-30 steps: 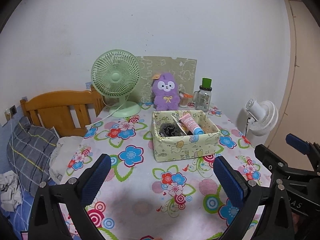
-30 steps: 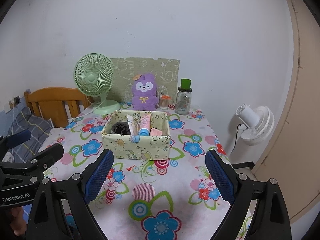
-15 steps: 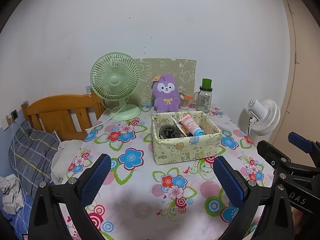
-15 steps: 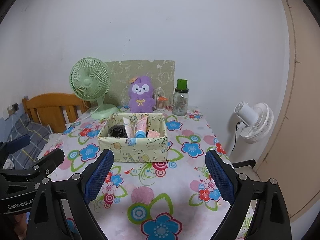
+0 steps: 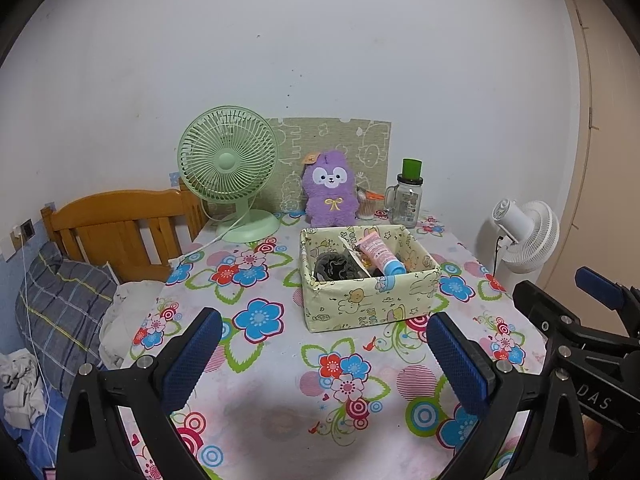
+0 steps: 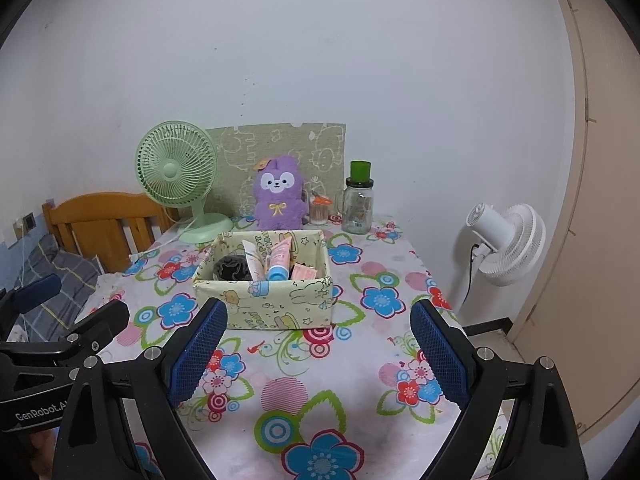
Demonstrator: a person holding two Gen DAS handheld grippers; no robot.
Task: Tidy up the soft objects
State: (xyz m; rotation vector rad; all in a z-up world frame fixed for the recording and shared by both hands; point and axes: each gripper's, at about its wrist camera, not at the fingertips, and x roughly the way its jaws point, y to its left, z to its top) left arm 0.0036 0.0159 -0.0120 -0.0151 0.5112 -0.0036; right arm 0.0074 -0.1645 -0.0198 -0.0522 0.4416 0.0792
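Observation:
A purple plush toy (image 5: 330, 190) sits upright at the back of the flowered table, against a green patterned board; it also shows in the right wrist view (image 6: 279, 194). A pale yellow fabric box (image 5: 360, 308) stands mid-table, also in the right wrist view (image 6: 276, 304); it holds a dark fuzzy item (image 5: 334, 266), a pink tube with a blue cap (image 5: 380, 252) and other small things. My left gripper (image 5: 324, 356) is open and empty above the near table. My right gripper (image 6: 320, 352) is open and empty beside it.
A green desk fan (image 5: 228, 168) stands at the back left with its cord on the table. A glass jar with a green lid (image 5: 409, 196) and a small cup (image 5: 366, 206) stand back right. A white floor fan (image 5: 524, 232) is right of the table, a wooden bed (image 5: 120, 224) left.
Both grippers have drawn back and risen a little, so the table and box look slightly smaller. Both stay open and empty.

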